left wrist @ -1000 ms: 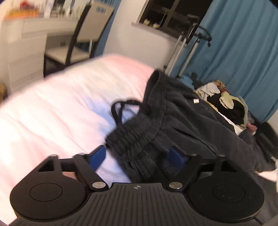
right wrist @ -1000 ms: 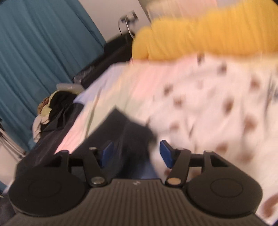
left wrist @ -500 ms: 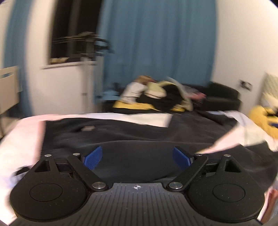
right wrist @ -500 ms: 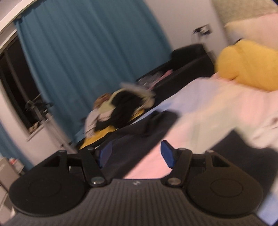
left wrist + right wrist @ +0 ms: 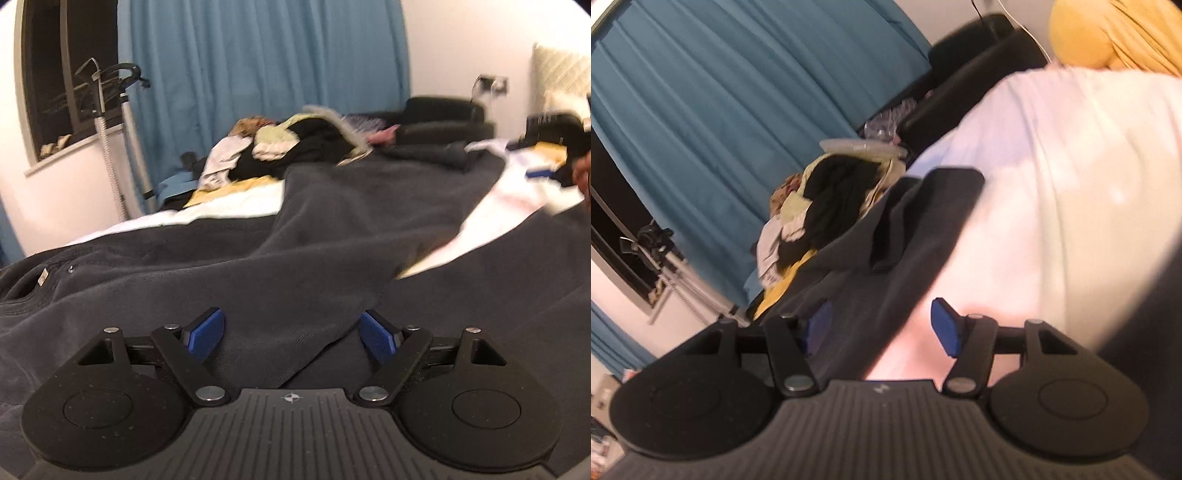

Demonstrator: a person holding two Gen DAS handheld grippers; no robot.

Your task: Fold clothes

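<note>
over the bed: dark trousers laid out, both grippers empty

between and ahead of the left gripper [image 5: 293, 334] lies the dark trousers [image 5: 314, 236], spread flat on the white bedsheet [image 5: 236, 206]. its blue pads [image 5: 205, 332] stand wide apart and press on nothing; the jaws have just been closing a little, with only the cloth surface beneath and beyond them, nothing pinched. a fold edge of the fabric runs from just inside the right-hand finger away to the far right.

the garment's long axis runs from the waistband, off to the left of the left gripper's fingers, away toward the upper right, where the legs part around a wedge of sheet.

the right gripper [image 5: 882, 325] hovers over a leg end: the dark cloth passes by its left-hand finger and stretches ahead, while its right-hand pad [image 5: 945, 326] sits over bare sheet. these jaws are partly apart and hold nothing.

beyond both, well apart from the fingers, a pile of clothes [image 5: 288, 144] waits by the blue curtain [image 5: 258, 66].

my judgement: the left gripper is nearer the waist and the right nearer the leg, so a lengthwise fold turns on each taking its own end.
</note>
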